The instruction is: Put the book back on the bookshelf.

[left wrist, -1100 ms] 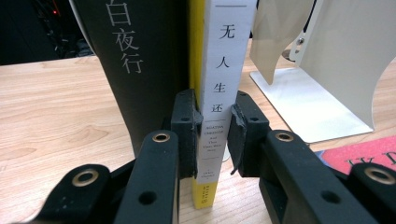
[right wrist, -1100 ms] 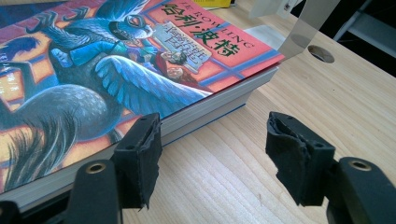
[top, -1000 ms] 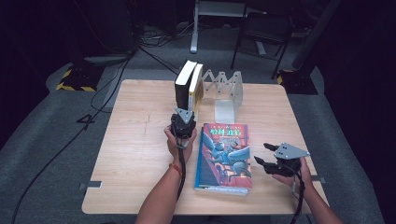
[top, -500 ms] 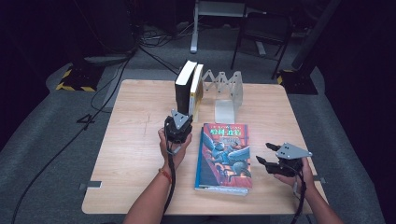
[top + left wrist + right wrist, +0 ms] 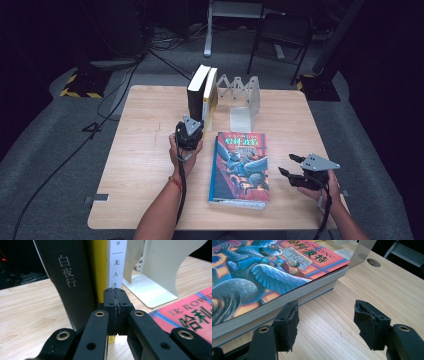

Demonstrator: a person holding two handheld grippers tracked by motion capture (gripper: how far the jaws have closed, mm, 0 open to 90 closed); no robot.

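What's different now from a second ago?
The left gripper has just been closing its jaws; now they are shut with nothing between them, in front of the two standing books. The right gripper stayed open beside the colourful book, which lies flat as before. The bookend did not move.

- A table [image 5: 140, 150] stands in the middle of the room, with a chair [image 5: 282, 35] on the floor beyond its far edge.
- Two upright books [image 5: 202, 97] stand side by side near the far edge, touching each other.
- A folding bookend rack [image 5: 240, 95] stands just right of those two books.
- A book [image 5: 240, 165] lies flat on the table, nearer the person than the rack and to the right of centre.
- The left gripper [image 5: 189, 131] is held just left of the flat book's far corner, in front of the upright books.
- The right gripper [image 5: 300, 172] hangs just right of the flat book, its jaws pointing at the book's side edge.
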